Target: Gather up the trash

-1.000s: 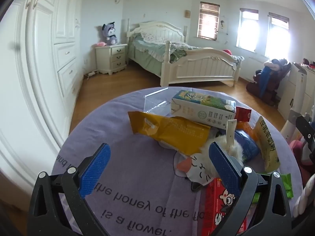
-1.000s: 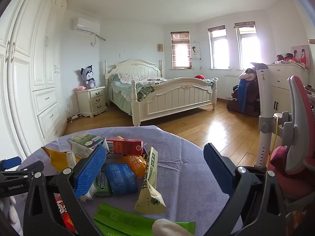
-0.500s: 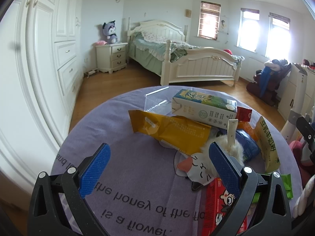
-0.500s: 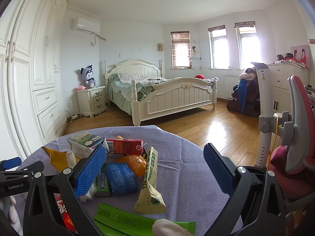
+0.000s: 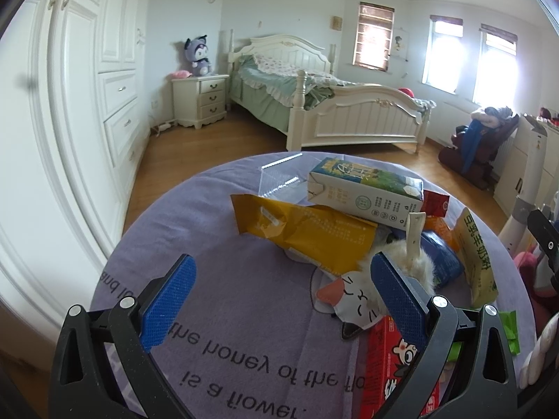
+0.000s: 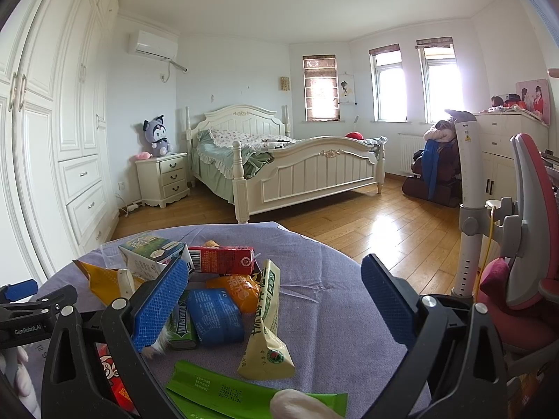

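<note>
**Both grippers wide over a table strewn with wrappers**

While the round table (image 5: 216,244) under its purple cloth carries a heap of packaging, the left gripper (image 5: 279,289) hangs above the near edge with its blue pads far apart and nothing between them. Bare cloth with printed lettering lies below its gap. Just beyond sits a yellow snack pouch (image 5: 307,230), flat and crumpled, and leaning over its far end is a white and green milk carton (image 5: 367,192) on its side. A clear plastic sheet (image 5: 279,181) lies behind the pouch. By the left gripper's right pad there is a cat-face wrapper (image 5: 349,300), and a red box (image 5: 391,363) lies partly under that finger.

Over to the right wrist view: the right gripper (image 6: 276,300) is also spread wide and empty, poised over the pile's other side. Between its fingers lie a blue packet (image 6: 215,314), an orange packet (image 6: 234,288) touching it, and a pale yellow sachet (image 6: 267,317) running toward the camera. A red drink carton (image 6: 223,260) rests behind them, a green stick pack (image 6: 223,389) lies nearest the lens, and a green gum pack (image 6: 180,324) is tucked against the left pad.
</note>
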Demonstrator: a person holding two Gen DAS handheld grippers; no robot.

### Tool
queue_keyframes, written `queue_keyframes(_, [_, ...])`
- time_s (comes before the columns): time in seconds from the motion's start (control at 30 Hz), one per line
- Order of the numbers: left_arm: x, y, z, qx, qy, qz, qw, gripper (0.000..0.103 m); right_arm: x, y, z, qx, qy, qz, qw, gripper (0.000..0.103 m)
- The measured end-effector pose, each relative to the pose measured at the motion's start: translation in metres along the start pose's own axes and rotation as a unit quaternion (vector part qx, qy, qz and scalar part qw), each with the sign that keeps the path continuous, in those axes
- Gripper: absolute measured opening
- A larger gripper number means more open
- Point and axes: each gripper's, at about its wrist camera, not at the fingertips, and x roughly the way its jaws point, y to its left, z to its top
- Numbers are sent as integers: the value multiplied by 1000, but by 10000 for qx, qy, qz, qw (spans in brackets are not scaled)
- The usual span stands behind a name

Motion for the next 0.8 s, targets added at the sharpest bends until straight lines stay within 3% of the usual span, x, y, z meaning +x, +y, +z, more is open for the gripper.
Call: queue_keyframes(0.8, [0,0,0,-19,-62,-20,10000,98,0,0,0,1,5,2,10000,98])
